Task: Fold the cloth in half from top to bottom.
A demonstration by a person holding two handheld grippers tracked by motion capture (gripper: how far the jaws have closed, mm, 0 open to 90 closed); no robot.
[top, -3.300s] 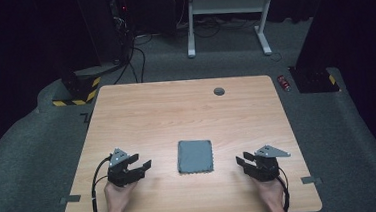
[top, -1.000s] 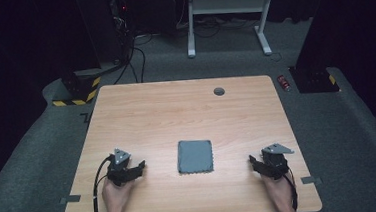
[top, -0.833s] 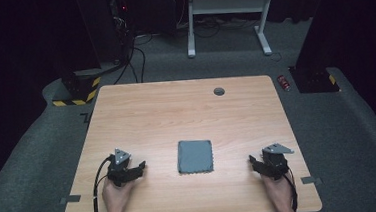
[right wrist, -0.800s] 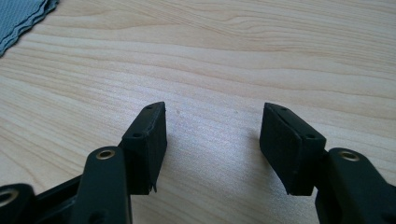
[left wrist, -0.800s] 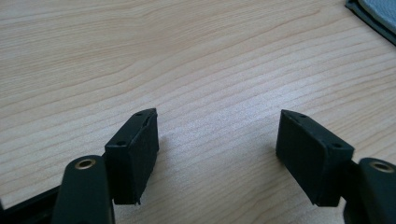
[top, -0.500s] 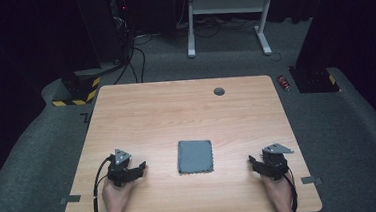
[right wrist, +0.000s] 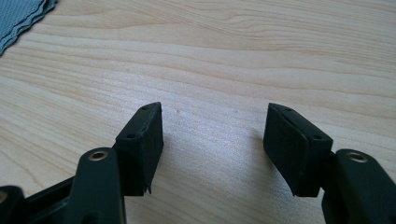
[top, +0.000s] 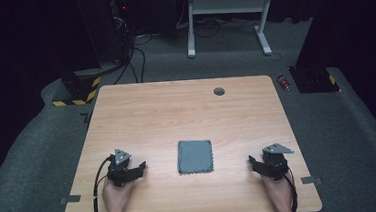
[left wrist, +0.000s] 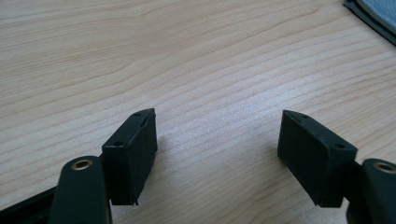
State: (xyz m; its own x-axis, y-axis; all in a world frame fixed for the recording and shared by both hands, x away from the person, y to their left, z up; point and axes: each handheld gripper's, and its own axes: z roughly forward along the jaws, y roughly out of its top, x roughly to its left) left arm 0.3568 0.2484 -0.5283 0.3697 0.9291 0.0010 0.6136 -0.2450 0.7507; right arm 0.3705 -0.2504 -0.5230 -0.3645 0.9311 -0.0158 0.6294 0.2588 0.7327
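Note:
A folded grey cloth (top: 195, 156) lies flat at the middle of the wooden table (top: 176, 112), near the front. My left gripper (top: 136, 169) rests low over the table to the cloth's left, jaws wide apart. In the left gripper view, my left gripper (left wrist: 217, 116) has bare wood between its pads, with the cloth's corner (left wrist: 373, 14) at the top right. My right gripper (top: 254, 162) sits to the cloth's right. Its jaws have just been opening. In the right gripper view, my right gripper (right wrist: 214, 108) holds nothing, and the cloth's edge (right wrist: 18, 16) lies at the top left.
A small dark round disc (top: 219, 91) sits in the tabletop near the far edge. A red object (top: 284, 82) lies on the floor by the far right corner. Cables and a white desk frame (top: 227, 13) stand beyond the table.
Since the earliest frame both grippers have drawn back slightly toward the table's near edge. Over the last second neither hand has visibly moved.

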